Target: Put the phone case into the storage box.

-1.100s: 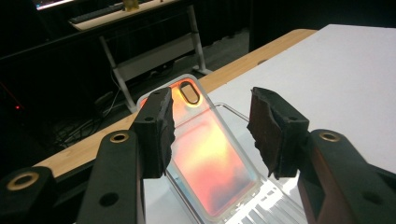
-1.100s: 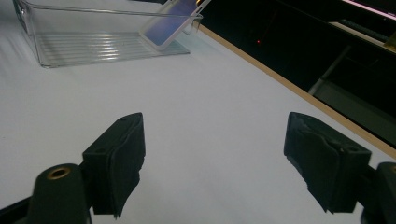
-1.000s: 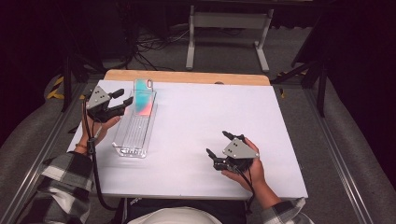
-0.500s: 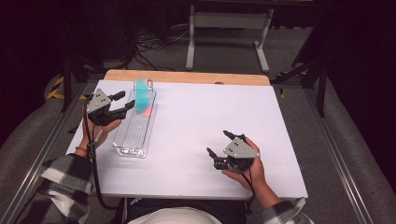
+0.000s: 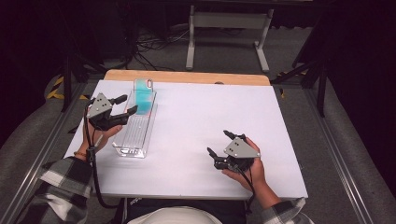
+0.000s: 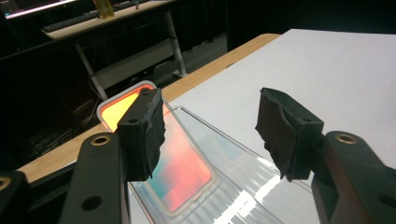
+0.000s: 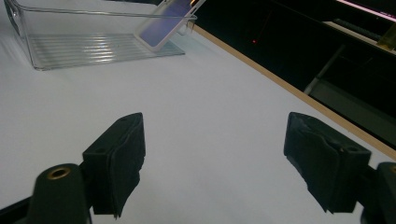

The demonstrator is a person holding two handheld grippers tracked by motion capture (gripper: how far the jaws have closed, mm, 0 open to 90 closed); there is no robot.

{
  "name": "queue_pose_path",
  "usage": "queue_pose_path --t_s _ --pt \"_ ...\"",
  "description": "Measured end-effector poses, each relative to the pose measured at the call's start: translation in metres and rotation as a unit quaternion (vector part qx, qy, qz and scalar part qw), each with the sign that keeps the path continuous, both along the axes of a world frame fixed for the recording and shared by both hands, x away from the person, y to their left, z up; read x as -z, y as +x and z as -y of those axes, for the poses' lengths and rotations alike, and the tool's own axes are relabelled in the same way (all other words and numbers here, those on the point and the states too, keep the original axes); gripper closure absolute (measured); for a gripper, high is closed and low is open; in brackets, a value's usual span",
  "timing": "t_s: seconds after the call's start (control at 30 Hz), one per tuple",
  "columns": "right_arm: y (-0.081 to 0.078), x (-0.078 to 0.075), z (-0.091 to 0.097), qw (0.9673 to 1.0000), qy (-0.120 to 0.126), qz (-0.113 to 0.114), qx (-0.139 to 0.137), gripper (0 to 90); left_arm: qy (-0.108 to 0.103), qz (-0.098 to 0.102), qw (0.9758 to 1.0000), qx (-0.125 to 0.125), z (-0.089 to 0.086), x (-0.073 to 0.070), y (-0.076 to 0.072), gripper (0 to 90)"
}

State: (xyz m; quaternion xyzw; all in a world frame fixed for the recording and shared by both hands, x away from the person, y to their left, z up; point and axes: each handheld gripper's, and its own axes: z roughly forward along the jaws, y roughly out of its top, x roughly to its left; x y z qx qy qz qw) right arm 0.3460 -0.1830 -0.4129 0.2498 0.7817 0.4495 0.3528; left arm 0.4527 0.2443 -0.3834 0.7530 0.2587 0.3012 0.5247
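The left tongs (image 5: 125, 105) are spread wide and grip nothing, held above the desk's left side with their tips just at the near-left edge of a clear bin. In the left gripper view the two black jaws stand well apart, the phone case showing between and behind them. The right tongs (image 5: 218, 143) are spread as well, empty, low over the bare front right of the desk and pointing left and away from the person; in the right gripper view both jaws frame plain white surface, with the bin far off at the top left.

The desk (image 5: 201, 116) is white-topped with a wooden strip along its far edge. On its left part lies the clear plastic bin (image 5: 135, 133), long and narrow, running from the near side toward the far edge, with a ribbed floor. Inside the bin's far end a phone case (image 5: 144, 100) leans tilted, its upper end resting on the far rim and its lower end down on the ribbed floor. It looks turquoise from above, and orange to pink to teal in the left gripper view (image 6: 180, 161), with a pale translucent border.

The person's left hand (image 5: 95, 135) and right hand (image 5: 247, 170) hold the grippers, plaid sleeves at the bottom corners.
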Motion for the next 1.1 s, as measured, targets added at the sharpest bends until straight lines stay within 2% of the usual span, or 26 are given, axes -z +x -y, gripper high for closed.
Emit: queue_pose_path --t_s 0.23,0.47,0.63,0.67,0.73,1.1 --pt "0.000 -0.001 0.001 1.0000 0.002 0.003 0.002 21.4 0.005 0.002 0.9999 0.009 0.003 -0.001 -0.006 41.5" --pt "0.000 -0.002 0.001 1.0000 0.003 0.004 0.003 21.4 0.002 0.014 0.9998 0.014 0.005 -0.003 -0.014 41.1" --pt "-0.001 -0.002 0.001 1.0000 0.001 0.006 0.002 21.6 0.004 0.011 0.9997 0.019 0.007 -0.004 -0.019 40.0" --pt "-0.001 -0.002 0.001 1.0000 0.002 0.006 0.002 21.5 0.007 0.017 0.9996 0.020 0.007 -0.004 -0.020 39.7" --pt "-0.001 -0.002 0.001 1.0000 0.002 0.006 0.002 21.6 0.006 0.012 0.9996 0.025 0.008 -0.004 -0.022 39.3" --pt "-0.001 -0.003 0.001 1.0000 0.004 0.007 0.004 21.6 0.007 0.018 0.9992 0.034 0.014 -0.005 -0.032 35.6"
